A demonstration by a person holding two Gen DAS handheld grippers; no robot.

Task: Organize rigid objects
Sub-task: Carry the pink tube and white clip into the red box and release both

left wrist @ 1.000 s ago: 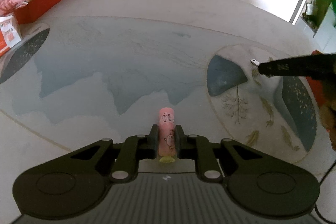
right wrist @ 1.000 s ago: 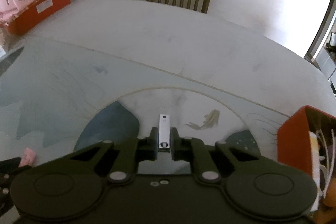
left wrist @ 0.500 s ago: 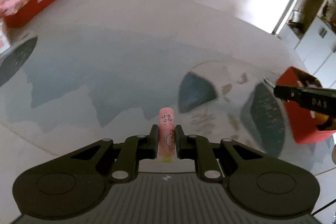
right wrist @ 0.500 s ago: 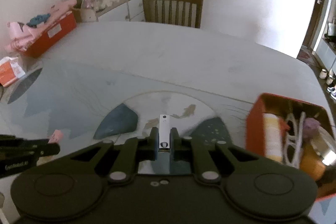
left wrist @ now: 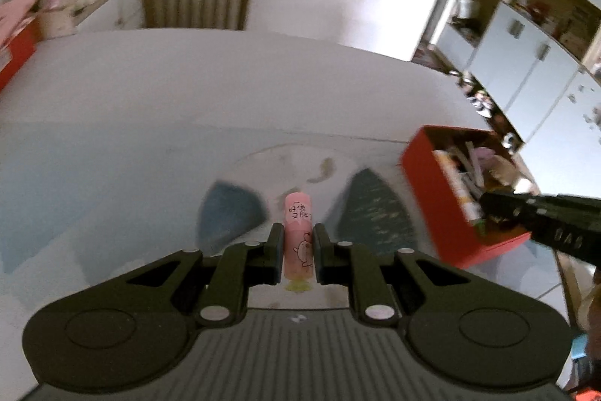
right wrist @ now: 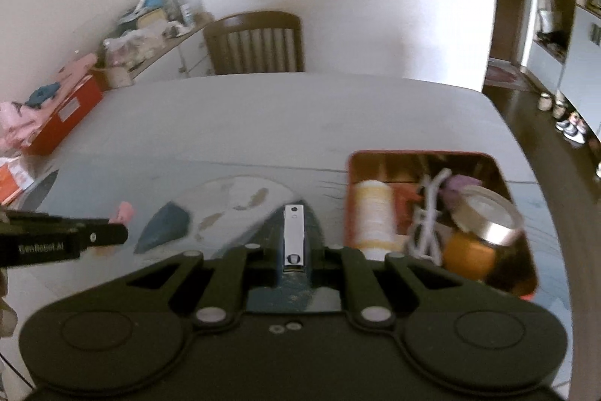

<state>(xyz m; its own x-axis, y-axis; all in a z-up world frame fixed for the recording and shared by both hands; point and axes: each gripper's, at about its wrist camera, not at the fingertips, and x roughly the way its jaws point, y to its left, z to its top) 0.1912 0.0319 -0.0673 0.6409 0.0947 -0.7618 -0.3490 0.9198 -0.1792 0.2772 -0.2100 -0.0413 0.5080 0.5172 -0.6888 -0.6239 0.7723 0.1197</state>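
My left gripper [left wrist: 296, 252] is shut on a pink tube [left wrist: 298, 232] with a cartoon print, held above the table. In the right wrist view that tube's tip [right wrist: 124, 212] shows at the left, in front of the left gripper's finger [right wrist: 90, 235]. My right gripper [right wrist: 295, 256] is shut on a small silver nail clipper [right wrist: 294, 232]. A red tin box [right wrist: 443, 213] holding a white bottle, a cord and a lidded jar sits just right of the right gripper. In the left wrist view the box [left wrist: 432, 209] lies at the right, with the right gripper's finger [left wrist: 541, 217] over it.
The table [right wrist: 263, 115] carries a blue and white patterned mat. A wooden chair [right wrist: 255, 42] stands at its far side. Another red box [right wrist: 67, 111] with pink cloth sits at the far left. A cluttered sideboard lines the back wall.
Both grippers have risen and swung to the right with their objects still held. The red tin box has come into full view beside the right gripper.
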